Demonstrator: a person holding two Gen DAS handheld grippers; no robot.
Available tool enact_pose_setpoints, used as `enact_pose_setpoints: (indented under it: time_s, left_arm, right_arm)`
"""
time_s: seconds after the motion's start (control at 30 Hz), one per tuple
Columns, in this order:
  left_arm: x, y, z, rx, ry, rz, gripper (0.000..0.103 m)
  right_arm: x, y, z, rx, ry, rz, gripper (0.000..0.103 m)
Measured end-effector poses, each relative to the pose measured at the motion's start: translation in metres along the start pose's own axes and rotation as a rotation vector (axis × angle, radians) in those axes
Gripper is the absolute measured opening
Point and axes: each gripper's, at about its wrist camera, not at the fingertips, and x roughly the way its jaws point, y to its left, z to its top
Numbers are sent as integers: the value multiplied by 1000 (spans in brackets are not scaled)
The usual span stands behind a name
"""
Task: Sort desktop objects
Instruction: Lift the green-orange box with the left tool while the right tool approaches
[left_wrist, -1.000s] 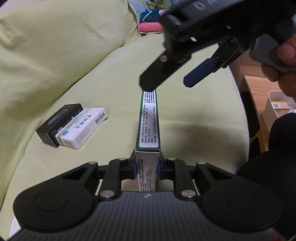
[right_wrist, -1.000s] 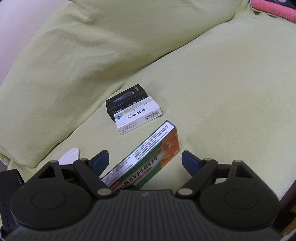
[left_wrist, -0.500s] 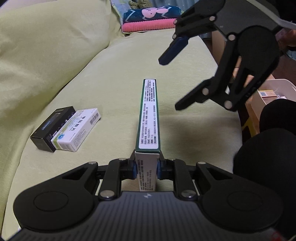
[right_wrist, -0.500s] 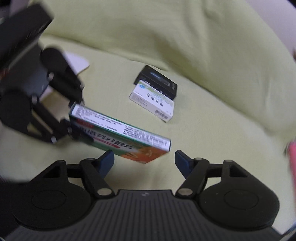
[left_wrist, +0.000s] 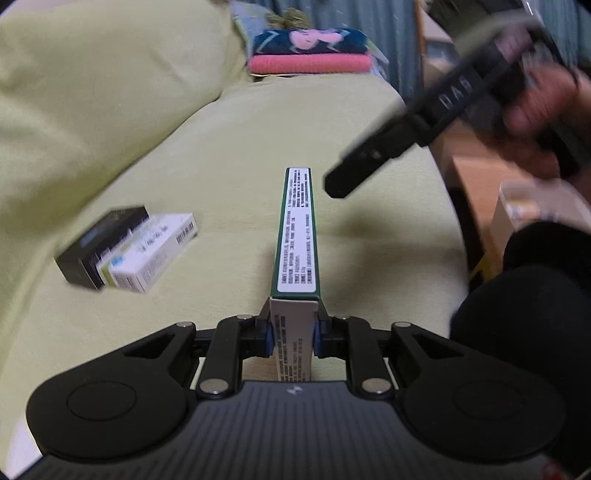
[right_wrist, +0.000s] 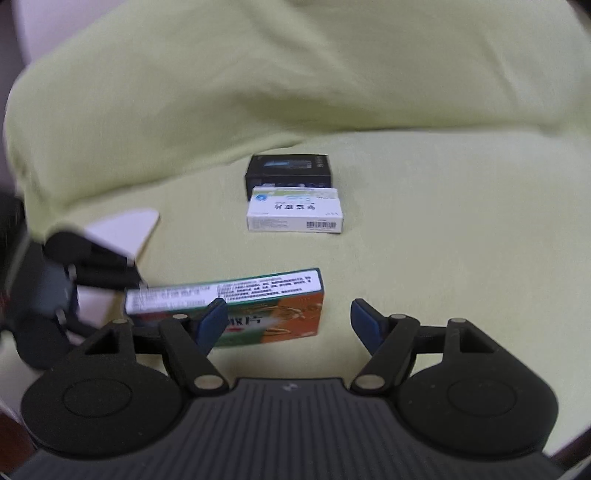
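Note:
My left gripper (left_wrist: 293, 332) is shut on the near end of a long green and orange medicine box (left_wrist: 297, 236), held on edge above the green sofa seat. From the right wrist view the same box (right_wrist: 258, 295) stretches sideways, partly behind my left finger, with the left gripper (right_wrist: 129, 291) at its left end. My right gripper (right_wrist: 288, 317) is open with nothing between its pads. It hovers to the right of the box's far end (left_wrist: 341, 177), held by a hand. A white box (right_wrist: 293, 210) lies against a black box (right_wrist: 288, 171) on the seat.
The sofa's back cushion (right_wrist: 258, 74) rises behind the boxes. Folded pink and dark towels (left_wrist: 310, 51) sit at the seat's far end. A wooden table (left_wrist: 476, 173) with a clear container (left_wrist: 524, 206) stands right. A white flat piece (right_wrist: 125, 232) lies left. A black-clad knee (left_wrist: 524, 314) is close.
The right gripper has rolled from a tilted stance to level and now shows edge-on beside the box's far end. The left gripper keeps its grip on the box.

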Motion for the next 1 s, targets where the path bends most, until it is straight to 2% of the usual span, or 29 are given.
enact_pose_setpoints:
  time_s: [0.07, 0.1, 0.17, 0.27, 0.47, 0.73, 0.87, 1.0]
  left_arm:
    - [-3, 5, 1, -55, -12, -15, 21]
    - [-5, 8, 1, -74, -24, -23, 21]
    - [-9, 12, 4, -106, -45, -38, 21]
    - [-12, 12, 11, -104, -59, -47, 21]
    - [-9, -1, 17, 21, -22, -44, 21]
    - [-8, -11, 3, 200, 5, -96, 21]
    - [-7, -13, -3, 284, 11, -114, 21]
    - [-6, -12, -6, 306, 11, -126, 21]
  right_arm:
    - [3, -12, -7, 108, 6, 21, 71]
    - [5, -14, -12, 105, 16, 14, 71]
    - [10, -9, -20, 25, 45, -30, 71]
    - [16, -1, -31, -82, 76, -63, 71]
    - [24, 3, -39, -171, 92, -69, 71]
    - [22, 29, -37, -510, 59, -115, 72]
    - [26, 31, -31, -603, 74, -73, 73]
    - [31, 32, -27, -668, 107, -22, 73]
